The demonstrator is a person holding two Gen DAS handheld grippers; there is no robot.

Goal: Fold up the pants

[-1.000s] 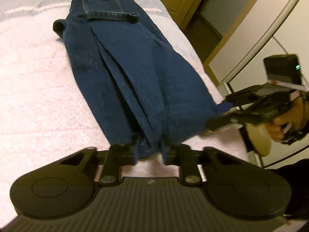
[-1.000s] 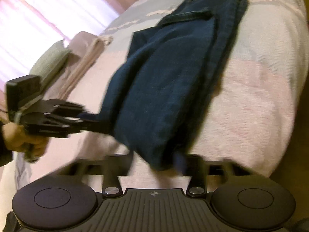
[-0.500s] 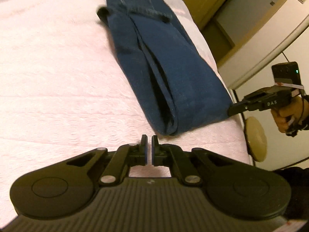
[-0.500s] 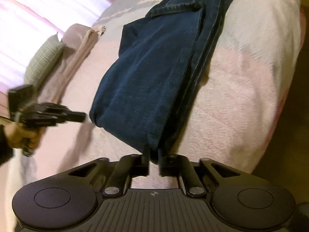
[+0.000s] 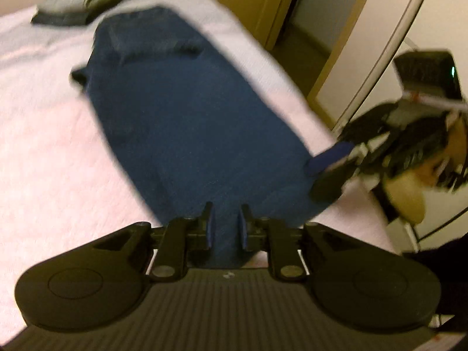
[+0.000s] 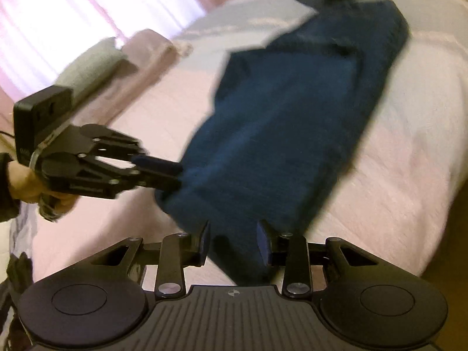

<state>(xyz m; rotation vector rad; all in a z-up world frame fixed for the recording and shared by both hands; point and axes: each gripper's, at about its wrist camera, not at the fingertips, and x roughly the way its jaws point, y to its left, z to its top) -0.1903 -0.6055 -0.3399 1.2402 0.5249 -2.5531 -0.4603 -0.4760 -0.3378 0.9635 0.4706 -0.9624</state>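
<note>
Dark blue denim pants (image 5: 187, 122) lie folded lengthwise on the pink bedspread (image 5: 49, 158), waistband at the far end. Their near end reaches between the fingers of my left gripper (image 5: 225, 223), which is shut on the cloth. In the right wrist view the same pants (image 6: 286, 122) run into my right gripper (image 6: 234, 241), whose jaws hold a thick bunch of denim. Each gripper shows in the other's view: the right gripper (image 5: 329, 171) at the pants' near right corner, the left gripper (image 6: 169, 172) at the near left corner. Both frames are blurred by motion.
A folded pile of clothes (image 5: 84, 3) sits at the far end of the bed. Pillows (image 6: 96, 64) lie by the bright curtained window. The bed edge (image 5: 292, 87) drops to the floor beside wooden cabinets (image 5: 251, 5). A hand (image 6: 23, 181) holds the left gripper.
Half a second ago both grippers were off the folded pants, the left one shut on nothing. Both have since moved in and closed on the pants' near end.
</note>
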